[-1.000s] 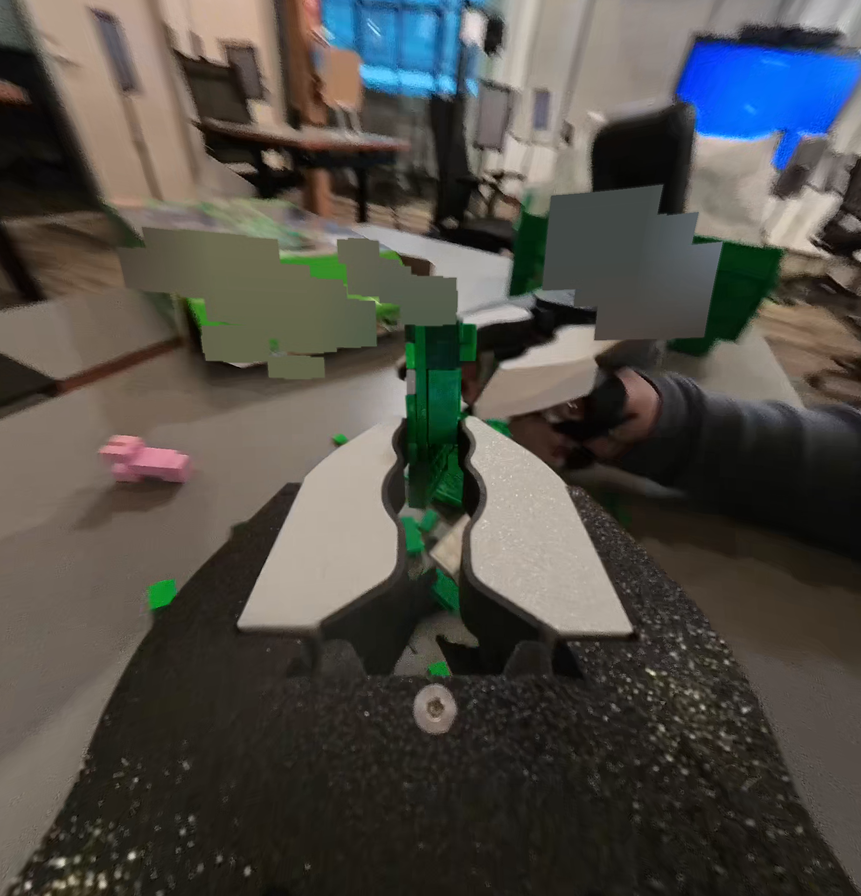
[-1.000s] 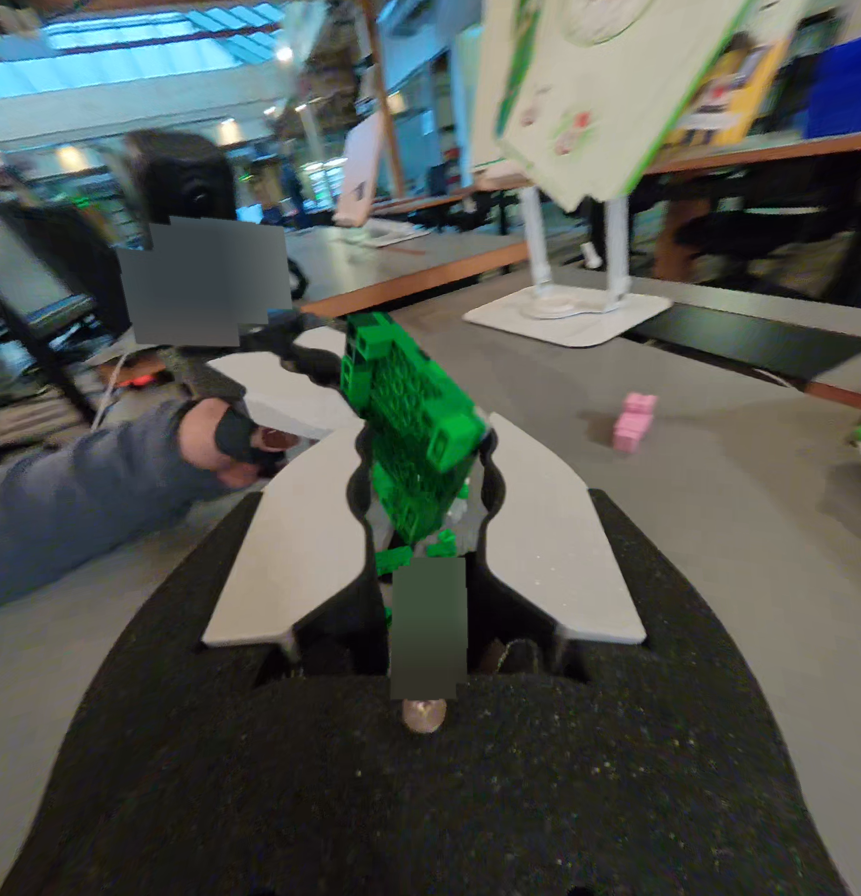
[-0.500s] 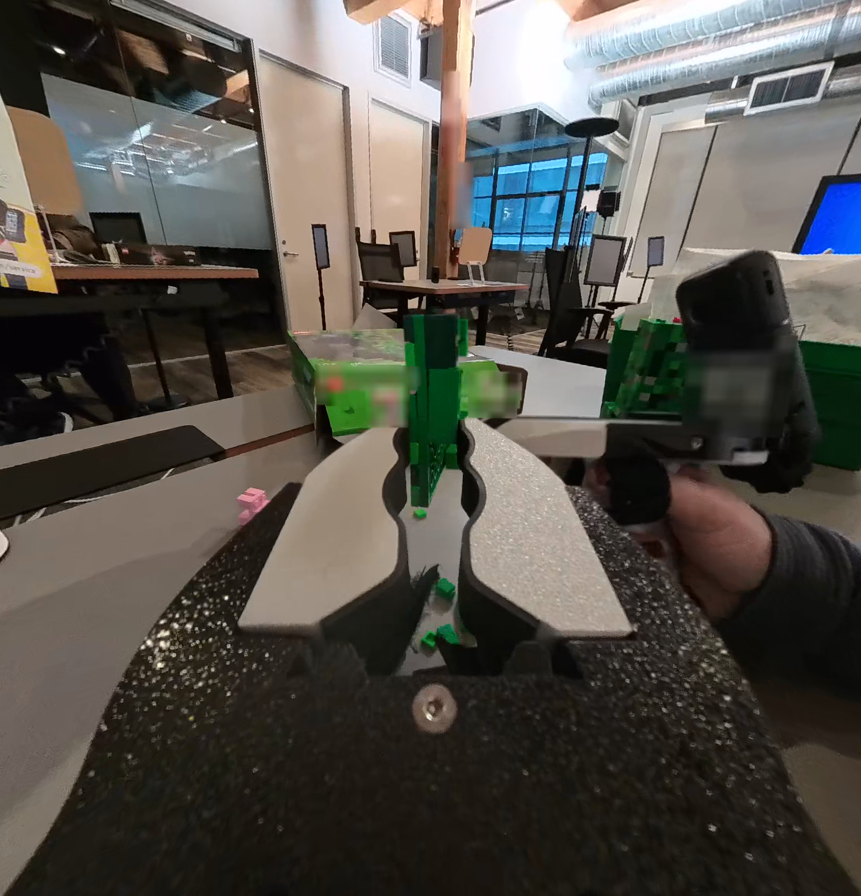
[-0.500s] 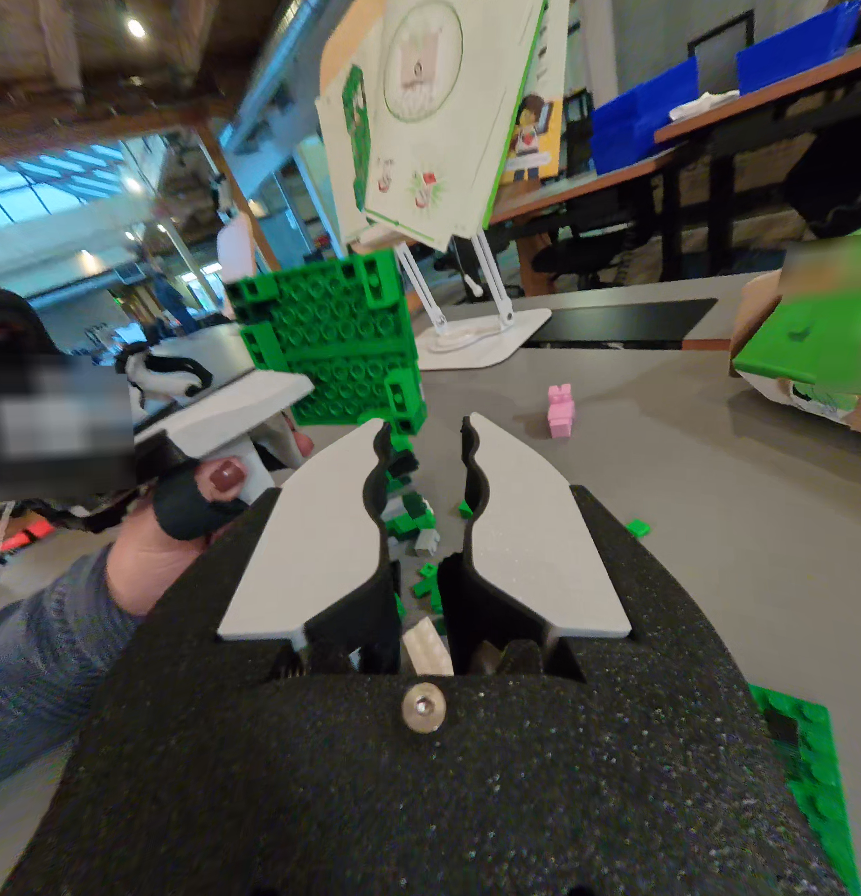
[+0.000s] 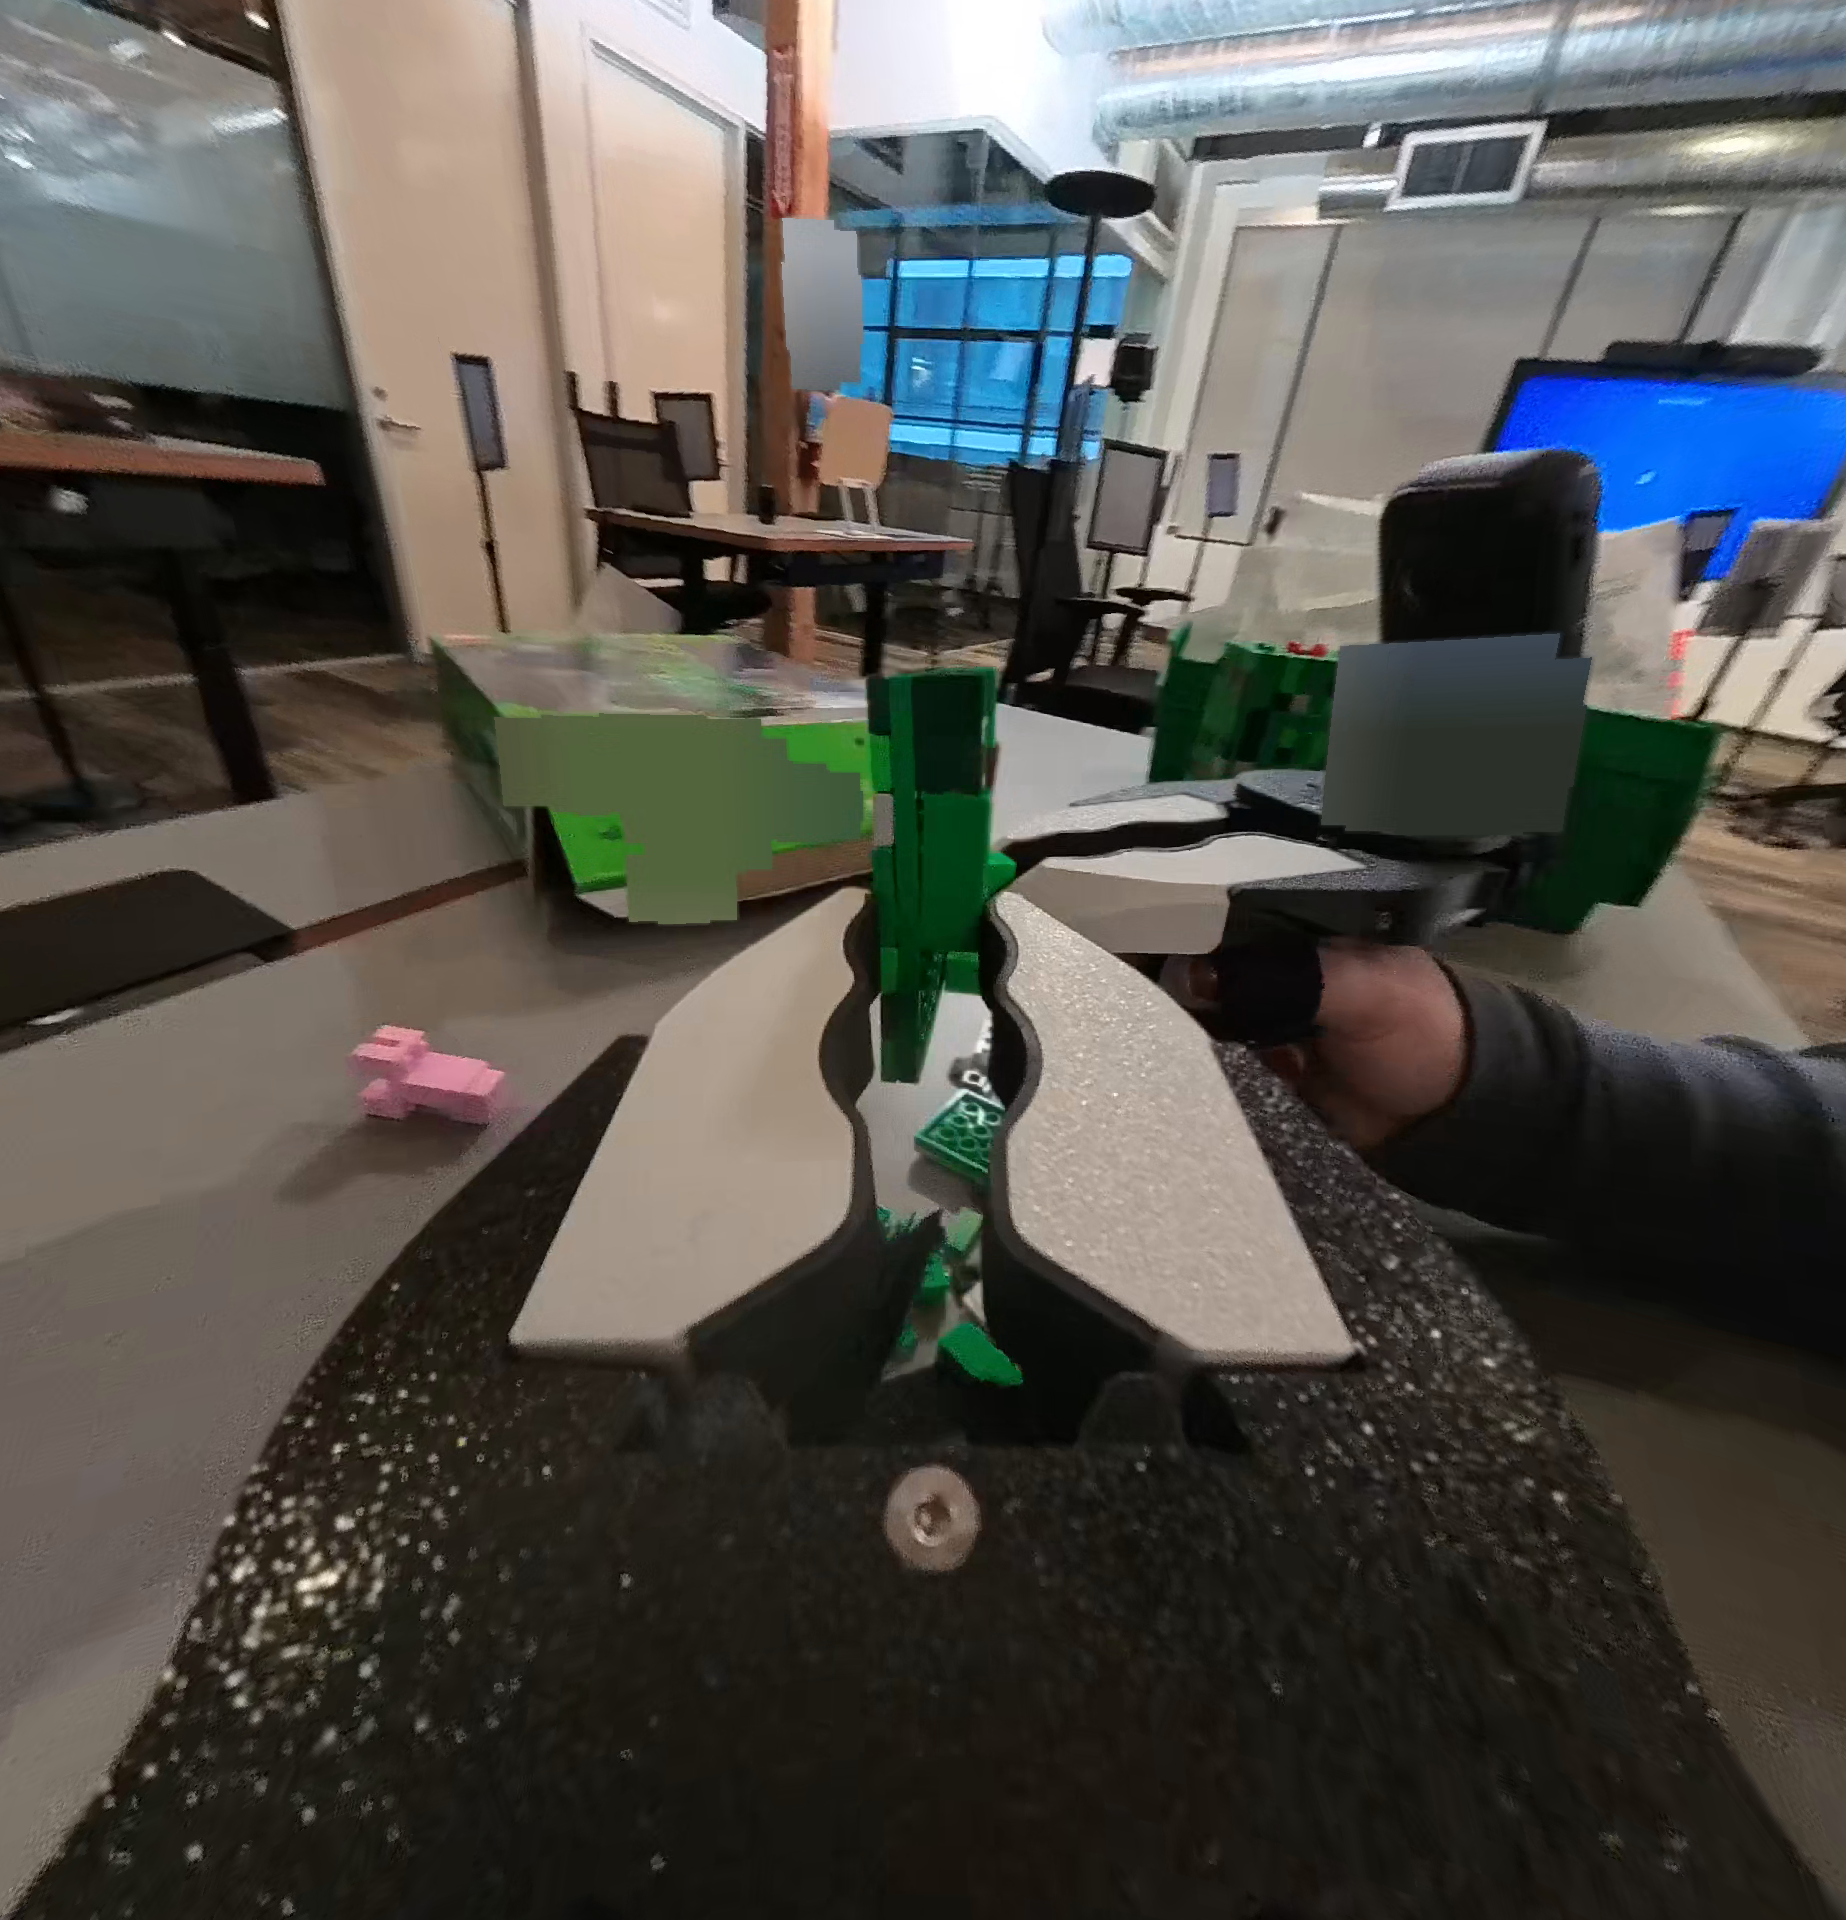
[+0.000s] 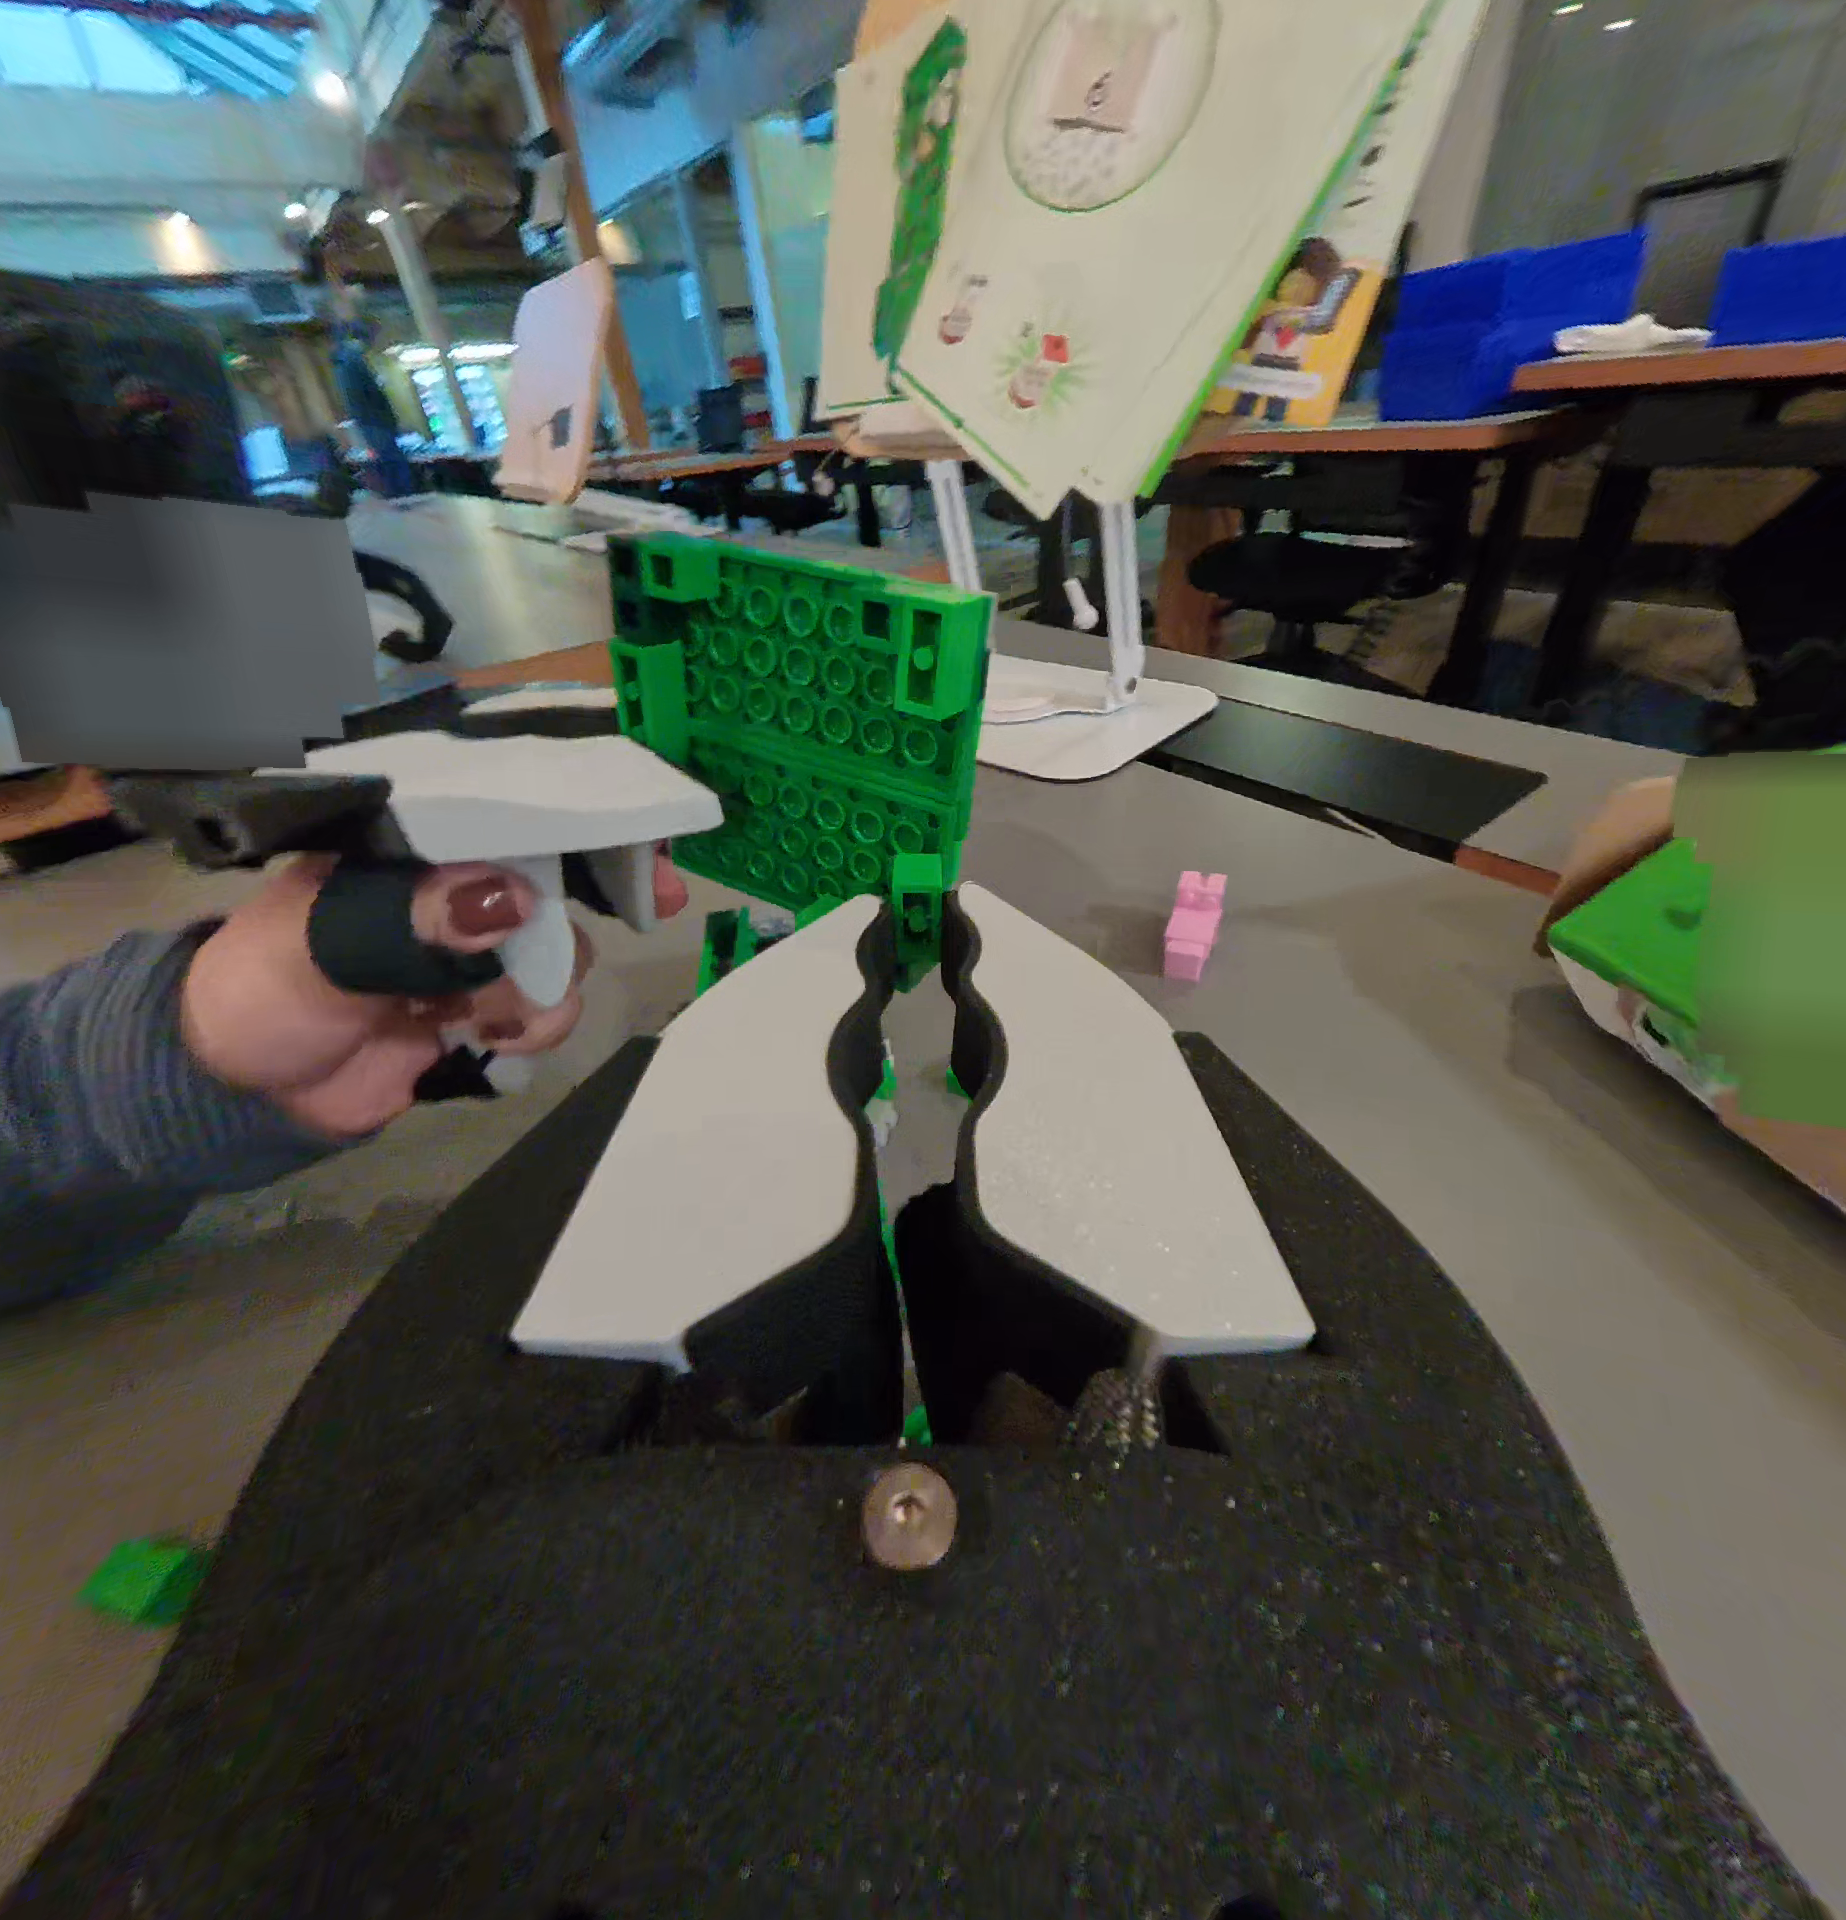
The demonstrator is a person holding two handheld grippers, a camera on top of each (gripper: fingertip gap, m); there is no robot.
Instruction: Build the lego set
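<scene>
A flat green lego assembly [image 6: 805,727] is held upright above the grey table [image 6: 1366,1091], underside studs-holes facing the right wrist view. In the left wrist view it shows edge-on [image 5: 929,831]. My left gripper [image 5: 924,935] is shut on its lower edge; in the right wrist view it [image 6: 680,821] comes in from the left. My right gripper [image 6: 917,920] is shut on a small green brick [image 6: 917,894] at the assembly's lower right corner. In the left wrist view the right gripper [image 5: 1012,862] comes in from the right and touches the assembly.
A pink lego pig [image 5: 425,1086] [image 6: 1194,925] lies on the table. Loose green pieces [image 5: 960,1127] lie under the grippers, one brick [image 6: 145,1579] nearer. The lego box [image 5: 638,727] [image 6: 1646,935], a booklet on a stand [image 6: 1106,239] and a green build [image 5: 1241,717] stand behind. The grippers' ends are close to 4 cm from one another. Between my right fingertips and the pink lego pig [image 5: 425,1086] there is roughly 15 cm.
The right gripper has moved in from open below the assembly and closed on the small brick at its lower corner. The left gripper still holds the assembly, now lower over the table.
</scene>
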